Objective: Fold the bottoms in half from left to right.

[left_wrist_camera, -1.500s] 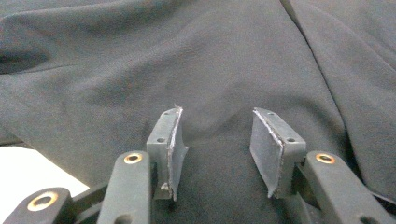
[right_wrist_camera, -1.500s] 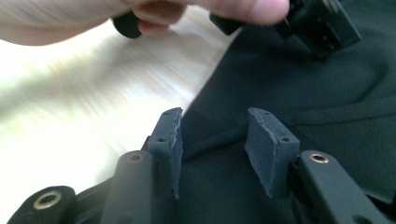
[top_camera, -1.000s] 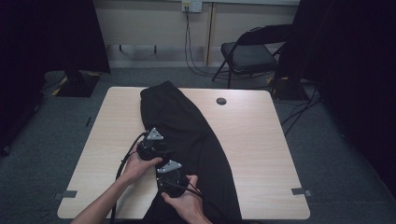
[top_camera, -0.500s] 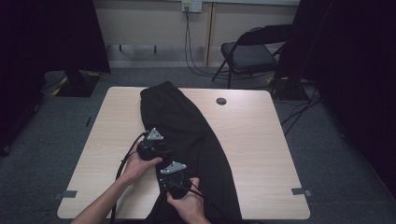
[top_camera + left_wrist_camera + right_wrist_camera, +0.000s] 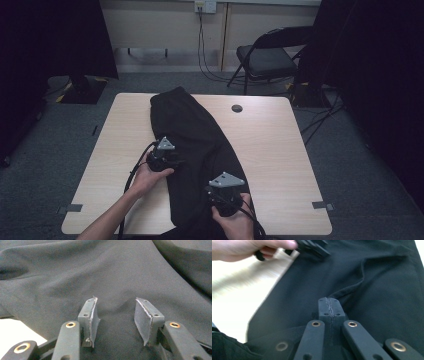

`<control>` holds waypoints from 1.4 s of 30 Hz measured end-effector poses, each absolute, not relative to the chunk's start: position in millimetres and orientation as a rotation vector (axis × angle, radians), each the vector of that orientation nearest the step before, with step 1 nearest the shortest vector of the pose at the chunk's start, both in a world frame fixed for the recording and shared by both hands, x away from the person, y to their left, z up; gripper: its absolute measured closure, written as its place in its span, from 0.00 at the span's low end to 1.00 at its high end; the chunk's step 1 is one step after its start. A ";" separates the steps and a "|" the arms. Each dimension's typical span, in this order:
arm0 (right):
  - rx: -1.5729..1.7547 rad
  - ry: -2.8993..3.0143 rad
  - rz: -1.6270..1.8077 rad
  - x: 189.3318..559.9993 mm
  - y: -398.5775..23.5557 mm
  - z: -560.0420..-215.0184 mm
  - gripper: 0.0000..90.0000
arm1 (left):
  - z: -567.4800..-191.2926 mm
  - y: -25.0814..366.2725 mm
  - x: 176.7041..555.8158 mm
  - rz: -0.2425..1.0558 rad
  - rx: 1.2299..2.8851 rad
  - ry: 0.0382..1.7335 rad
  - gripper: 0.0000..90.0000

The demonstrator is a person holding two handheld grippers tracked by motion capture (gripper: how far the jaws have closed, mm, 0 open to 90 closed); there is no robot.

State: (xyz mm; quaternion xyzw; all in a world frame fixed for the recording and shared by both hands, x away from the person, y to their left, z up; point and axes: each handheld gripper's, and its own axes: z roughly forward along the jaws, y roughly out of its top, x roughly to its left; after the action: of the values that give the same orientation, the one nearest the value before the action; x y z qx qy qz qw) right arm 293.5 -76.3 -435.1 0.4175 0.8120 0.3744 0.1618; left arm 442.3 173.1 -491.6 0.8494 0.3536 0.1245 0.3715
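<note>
A light wooden table (image 5: 280, 165) stood on grey carpet, with a folding chair (image 5: 267, 55) and dark curtains beyond its far edge. A black garment (image 5: 192, 130) lay along the table from the far left toward the near edge, where it spilled over.

The right gripper (image 5: 329, 302) had its 2 jaws pressed together with no gap between the pads; they had just been closing, and a ridge of the black cloth ran up to their tips, though whether cloth was pinched between them could not be told. In the high view the right gripper (image 5: 226, 192) sat over the near part of the garment, gripped from behind by the right hand (image 5: 234, 220), which entered at the bottom edge with the wrist straight.

The left gripper (image 5: 116, 315) held its 2 jaws partly apart, pads resting on or just above the cloth, a small rise of fabric showing in the gap and neither pad pressing it. From above, the left gripper (image 5: 161, 157) lay at the garment's left edge, the left hand (image 5: 147, 177) curled under it, the forearm slanting in from the lower left.
</note>
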 end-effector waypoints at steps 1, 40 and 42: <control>1.198 2.313 1.052 293.0 -80.7 -436.9 1.00 | -491.4 172.5 441.9 0.320 2.178 0.910 0.59; 1.107 2.422 0.911 405.8 -117.4 -477.8 0.68 | -491.8 173.1 440.2 0.305 2.179 0.889 0.55; 1.098 2.444 0.922 400.3 -125.9 -485.3 0.68 | -492.5 173.2 439.2 0.305 2.169 0.892 0.54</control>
State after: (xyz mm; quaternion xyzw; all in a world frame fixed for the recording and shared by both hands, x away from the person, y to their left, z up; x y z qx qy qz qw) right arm 400.3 -125.9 -485.3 0.3830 0.8523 0.3215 0.1534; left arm 439.2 173.2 -492.5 0.8489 0.3492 0.1193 0.3785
